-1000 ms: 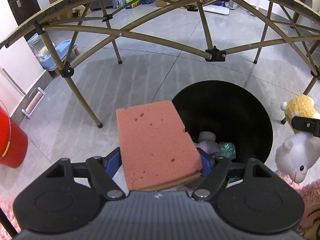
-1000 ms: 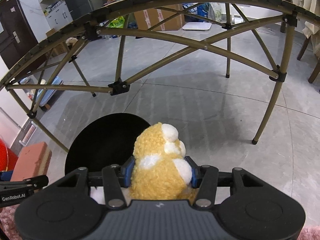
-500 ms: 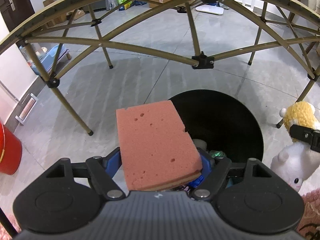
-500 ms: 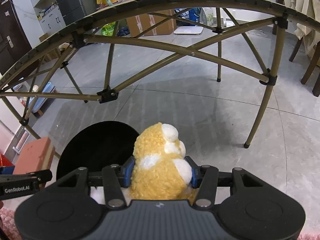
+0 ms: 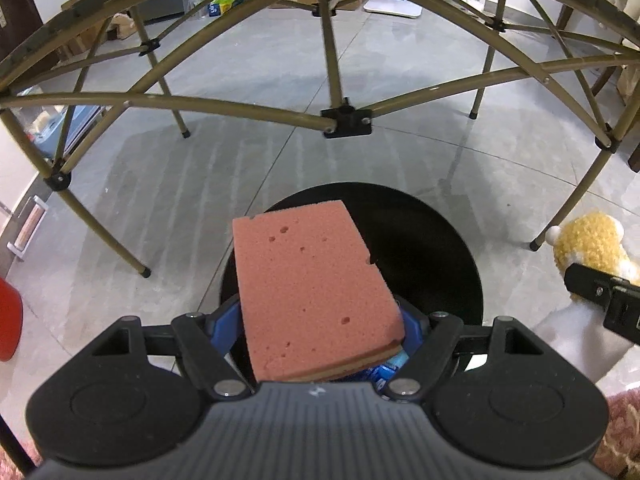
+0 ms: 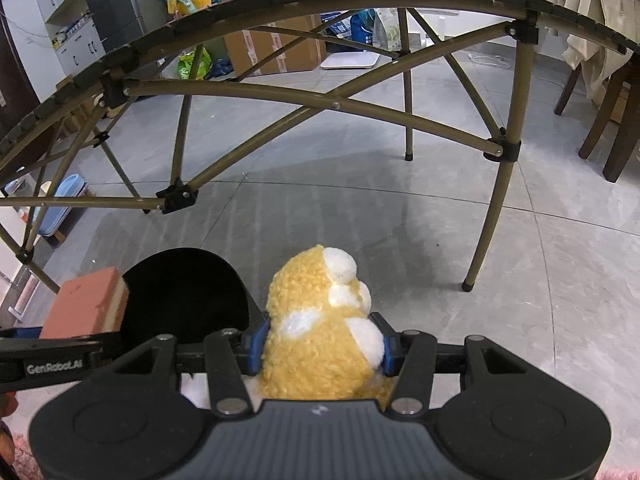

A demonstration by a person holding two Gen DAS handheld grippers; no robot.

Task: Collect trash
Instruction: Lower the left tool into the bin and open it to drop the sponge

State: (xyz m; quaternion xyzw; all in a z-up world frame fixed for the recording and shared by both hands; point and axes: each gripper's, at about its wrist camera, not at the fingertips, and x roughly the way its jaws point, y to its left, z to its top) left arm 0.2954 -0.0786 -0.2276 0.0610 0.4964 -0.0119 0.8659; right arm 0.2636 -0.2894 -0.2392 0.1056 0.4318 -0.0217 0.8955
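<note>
My left gripper (image 5: 316, 332) is shut on a pink sponge (image 5: 312, 292), its blue pads pressing both long sides. The sponge hangs right over the mouth of a round black trash bin (image 5: 432, 248) on the floor; blue wrappers show in the bin under the sponge. In the right wrist view the same sponge (image 6: 86, 306) appears at the left, at the edge of the bin (image 6: 188, 292). My right gripper (image 6: 322, 344) is shut on a yellow and white plush toy (image 6: 320, 336), held to the right of the bin; the toy (image 5: 588, 244) also shows at the right edge of the left wrist view.
A folding table frame with olive metal legs (image 5: 332, 52) arches over the grey tiled floor beyond the bin. A red bucket (image 5: 8, 320) stands at the far left. Cardboard boxes (image 6: 276, 48) and bags line the far wall, and a wooden chair (image 6: 612, 128) stands at the right.
My left gripper has carried the sponge across the floor until it hangs over the bin's mouth. The right gripper with the plush toy has crept slightly forward.
</note>
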